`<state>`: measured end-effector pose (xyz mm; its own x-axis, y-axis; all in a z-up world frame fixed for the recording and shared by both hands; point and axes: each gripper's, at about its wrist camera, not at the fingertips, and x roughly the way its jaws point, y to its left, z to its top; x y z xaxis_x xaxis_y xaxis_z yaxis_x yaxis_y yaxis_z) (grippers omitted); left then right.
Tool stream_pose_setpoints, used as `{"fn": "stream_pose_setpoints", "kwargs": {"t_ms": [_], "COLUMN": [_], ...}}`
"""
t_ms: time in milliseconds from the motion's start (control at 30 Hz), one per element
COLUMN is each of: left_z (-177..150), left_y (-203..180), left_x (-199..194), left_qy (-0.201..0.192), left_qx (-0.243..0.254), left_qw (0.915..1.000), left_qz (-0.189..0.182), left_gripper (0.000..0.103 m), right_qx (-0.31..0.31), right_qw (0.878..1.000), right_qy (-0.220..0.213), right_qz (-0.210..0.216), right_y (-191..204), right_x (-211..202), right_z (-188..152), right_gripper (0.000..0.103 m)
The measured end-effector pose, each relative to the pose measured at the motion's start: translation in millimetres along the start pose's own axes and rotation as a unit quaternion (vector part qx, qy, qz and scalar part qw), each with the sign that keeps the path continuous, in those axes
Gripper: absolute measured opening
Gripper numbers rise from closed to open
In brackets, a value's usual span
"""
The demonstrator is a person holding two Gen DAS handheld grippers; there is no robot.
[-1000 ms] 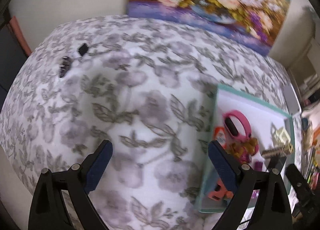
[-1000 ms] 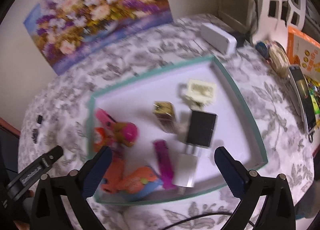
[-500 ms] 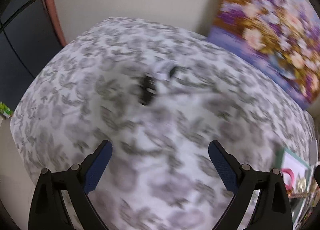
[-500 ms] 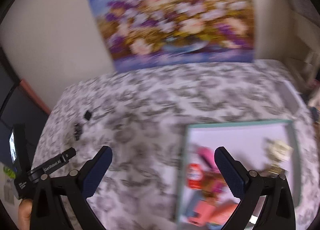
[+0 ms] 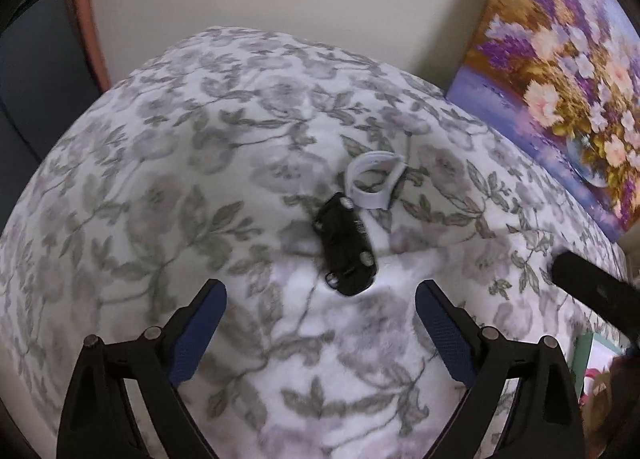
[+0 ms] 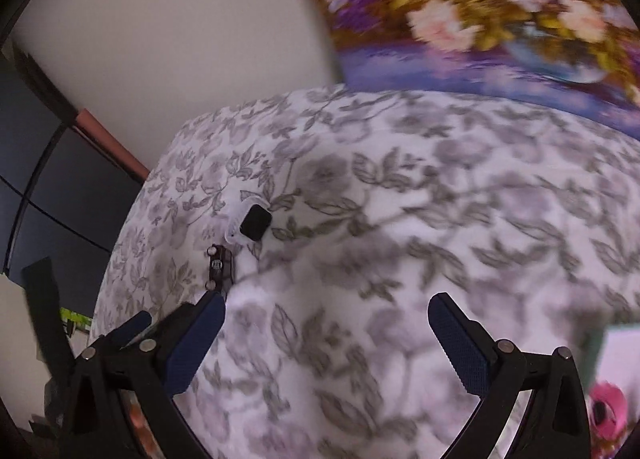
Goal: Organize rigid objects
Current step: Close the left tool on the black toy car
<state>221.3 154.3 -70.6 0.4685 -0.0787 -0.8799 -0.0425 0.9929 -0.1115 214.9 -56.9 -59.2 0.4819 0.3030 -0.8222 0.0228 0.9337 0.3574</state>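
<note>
The left gripper (image 5: pixel 320 311) hangs over the flowered tablecloth (image 5: pixel 168 163) with its jaws wide, just beginning to close and nothing between them, while the black toy car (image 5: pixel 347 249) lies upside down just ahead of the fingertips, toward the table's far left corner and touching the white-strapped watch (image 5: pixel 372 183). The right gripper (image 6: pixel 326 323) is also spread wide and empty, aimed at bare cloth with the watch well off to its left. Likely risks are that the left fingers pinch the soft cloth along with the car, or nudge the watch away as they close, and the two grippers sit near enough to collide
</note>
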Motion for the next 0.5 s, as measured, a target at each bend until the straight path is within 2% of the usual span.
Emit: {"fn": "stream_pose_setpoints", "kwargs": {"t_ms": [67, 267, 300, 367, 500], "left_z": [2, 7, 7, 10, 16], "left_y": [-5, -7, -7, -4, 3], "left_x": [11, 42, 45, 51, 53], "left_qy": [0.005, 0.017, 0.016, 0.012, 0.001], "left_qx": [0.011, 0.019, 0.02, 0.018, 0.014], "left_qw": [0.9999, 0.9997, 0.9997, 0.9998, 0.9999], "left_qz": [-0.007, -0.007, -0.007, -0.004, -0.006], "left_gripper": [0.083, 0.068, 0.066, 0.057, 0.048], "right_qx": [0.002, 0.003, -0.001, -0.01, -0.026], "right_qw": [1.0, 0.999, 0.999, 0.999, 0.999], "right_qy": [0.008, 0.027, 0.028, 0.033, 0.038], "right_qz": [0.007, 0.025, 0.026, 0.024, 0.023], "right_y": [6, 19, 22, 26, 38], "right_x": [19, 62, 66, 75, 92], "right_z": [8, 24, 26, 28, 32], "right_gripper": [0.1, 0.095, 0.095, 0.095, 0.095]}}
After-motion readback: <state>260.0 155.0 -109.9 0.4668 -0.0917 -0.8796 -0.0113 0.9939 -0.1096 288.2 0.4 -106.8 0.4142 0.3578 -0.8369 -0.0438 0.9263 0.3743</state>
